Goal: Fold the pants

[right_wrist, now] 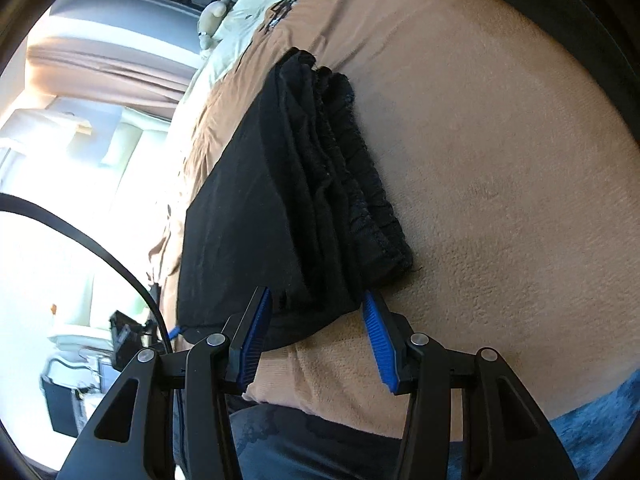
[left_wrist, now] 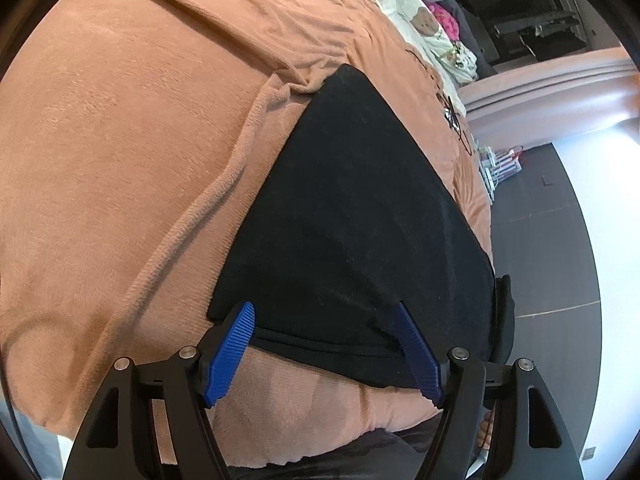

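Note:
The black pants [left_wrist: 360, 208] lie folded into a flat packet on the peach blanket [left_wrist: 120, 160]. My left gripper [left_wrist: 324, 308] is open, its blue pads [left_wrist: 236, 352] set wide on either side of the packet's near edge, and the fabric between them lies slack. In the right wrist view the pants [right_wrist: 288, 200] show stacked layers, with the gathered waistband [right_wrist: 372, 200] along the right side. My right gripper [right_wrist: 316, 295] is also open; the packet's near corner lies between its pads without being pinched.
Pale bedding with a bear print and soft toys [left_wrist: 432, 24] lie at the far end of the bed. A pink bed frame [left_wrist: 540, 92] and dark floor [left_wrist: 540, 260] lie to the right. A black cable [right_wrist: 100, 248] and a dark bin [right_wrist: 64, 404] sit left of the right gripper.

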### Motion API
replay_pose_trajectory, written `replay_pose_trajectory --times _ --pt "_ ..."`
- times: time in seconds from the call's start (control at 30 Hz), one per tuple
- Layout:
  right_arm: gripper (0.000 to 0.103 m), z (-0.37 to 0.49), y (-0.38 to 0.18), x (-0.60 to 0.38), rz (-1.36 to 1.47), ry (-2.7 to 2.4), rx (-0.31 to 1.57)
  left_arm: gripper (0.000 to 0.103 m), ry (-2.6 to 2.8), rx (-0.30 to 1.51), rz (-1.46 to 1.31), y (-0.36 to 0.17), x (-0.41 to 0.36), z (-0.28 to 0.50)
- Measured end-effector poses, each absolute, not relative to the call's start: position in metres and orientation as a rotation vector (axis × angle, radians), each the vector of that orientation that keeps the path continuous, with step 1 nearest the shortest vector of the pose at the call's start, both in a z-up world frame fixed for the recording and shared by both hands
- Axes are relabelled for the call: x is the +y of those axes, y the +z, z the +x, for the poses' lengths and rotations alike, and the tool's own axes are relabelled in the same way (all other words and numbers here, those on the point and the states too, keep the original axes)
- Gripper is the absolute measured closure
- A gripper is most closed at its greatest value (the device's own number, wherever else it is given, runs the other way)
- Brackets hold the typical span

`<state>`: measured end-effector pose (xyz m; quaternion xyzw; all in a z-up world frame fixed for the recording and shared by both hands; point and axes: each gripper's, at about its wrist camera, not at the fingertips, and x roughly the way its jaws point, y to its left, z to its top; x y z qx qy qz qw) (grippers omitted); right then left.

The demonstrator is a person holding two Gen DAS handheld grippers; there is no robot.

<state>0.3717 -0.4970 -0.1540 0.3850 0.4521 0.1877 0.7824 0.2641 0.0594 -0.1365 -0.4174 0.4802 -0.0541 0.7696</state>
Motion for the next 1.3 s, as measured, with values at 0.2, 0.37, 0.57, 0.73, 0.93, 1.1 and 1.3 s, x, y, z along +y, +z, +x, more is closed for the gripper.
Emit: replay_pose_trajectory --times 0.2,0.37,0.57,0.73,0.93,1.1,1.3 --pt "0.071 0.371 -0.144 -0.505 0.840 0.406 0.928 0.029 -0.085 1.032 -0.878 -0.130 0.073 0.258" --pt "0.071 0.376 -0.151 -0.496 0.873 0.404 0.928 0.029 -0.072 1.049 -0.869 -0.137 0.070 0.267" --pt "0.071 0.386 -0.155 -0.488 0.864 0.415 0.939 0.029 -0.064 1.069 -0.848 -0.141 0.068 0.280" --pt "0.093 0.386 -0.141 -0.481 0.764 0.384 0.928 0.029 -0.064 1.088 -0.839 -0.146 0.066 0.290" --pt "0.096 0.373 -0.124 -0.485 0.753 0.368 0.870 0.029 -0.059 1.096 -0.825 -0.145 0.065 0.297" --pt "0.097 0.362 -0.129 -0.487 0.771 0.308 0.871 0.029 -0.069 1.097 -0.837 -0.147 0.064 0.297" --pt "0.097 0.358 -0.134 -0.481 0.766 0.275 0.892 0.032 -0.130 1.069 -0.870 -0.146 0.064 0.295"
